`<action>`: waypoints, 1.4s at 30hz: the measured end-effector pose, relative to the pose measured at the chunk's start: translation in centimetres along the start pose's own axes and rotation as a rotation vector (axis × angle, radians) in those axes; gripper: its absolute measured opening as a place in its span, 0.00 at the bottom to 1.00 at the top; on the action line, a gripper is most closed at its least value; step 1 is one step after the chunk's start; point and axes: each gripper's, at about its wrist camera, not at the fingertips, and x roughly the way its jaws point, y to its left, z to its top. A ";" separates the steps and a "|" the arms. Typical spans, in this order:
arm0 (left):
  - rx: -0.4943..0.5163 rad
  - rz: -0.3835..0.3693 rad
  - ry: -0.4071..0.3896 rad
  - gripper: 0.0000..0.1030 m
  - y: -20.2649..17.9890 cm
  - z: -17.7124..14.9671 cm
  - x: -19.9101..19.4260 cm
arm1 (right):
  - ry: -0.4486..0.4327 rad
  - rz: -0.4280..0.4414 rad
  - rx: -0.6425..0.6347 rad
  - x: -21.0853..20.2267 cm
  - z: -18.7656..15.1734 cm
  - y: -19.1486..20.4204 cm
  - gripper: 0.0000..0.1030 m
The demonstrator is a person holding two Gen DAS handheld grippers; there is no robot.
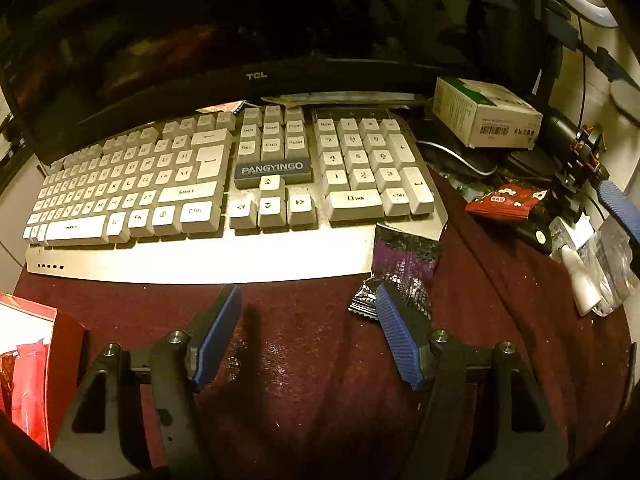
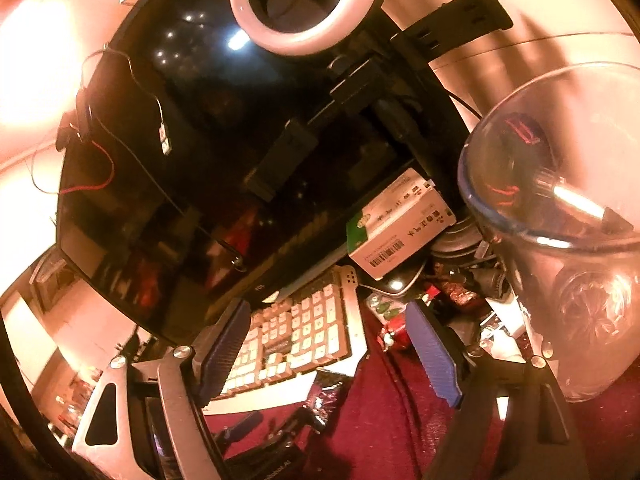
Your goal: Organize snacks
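Observation:
A shiny purple-black snack packet lies on the maroon cloth, partly over the keyboard's front right corner. My left gripper is open and empty above the cloth, its right finger just in front of that packet. A red snack packet lies further right, near clutter. A red box with red packets inside stands at the left edge. My right gripper is open and empty, raised above the desk. The purple packet and the red packet show below it.
A white keyboard fills the desk's middle, in front of a black TCL monitor. A white carton sits on a mouse at back right. A clear glass jar stands close on the right. A ring light hangs above the monitor.

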 end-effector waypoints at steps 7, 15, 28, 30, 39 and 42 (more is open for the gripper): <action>0.000 0.004 -0.009 0.67 -0.1 0.1 -0.1 | 0.007 -0.030 -0.028 0.4 -0.3 0.5 0.80; -0.001 0.002 -0.022 0.67 -0.2 0.1 -0.5 | 0.019 -0.055 -0.045 1.0 -0.6 0.9 0.80; -0.003 0.005 -0.022 0.67 -0.2 0.0 -0.5 | 0.022 -0.066 -0.056 1.2 -0.7 1.1 0.80; -0.003 0.005 -0.021 0.67 -0.2 0.1 -0.5 | 0.020 -0.066 -0.057 1.2 -0.7 1.1 0.80; -0.012 -0.006 0.001 0.67 -0.2 0.2 0.0 | 0.034 -0.054 -0.061 1.3 -0.6 1.2 0.80; -0.016 -0.008 0.009 0.67 -0.1 0.2 0.2 | 0.053 -0.068 -0.077 1.7 -0.6 1.5 0.80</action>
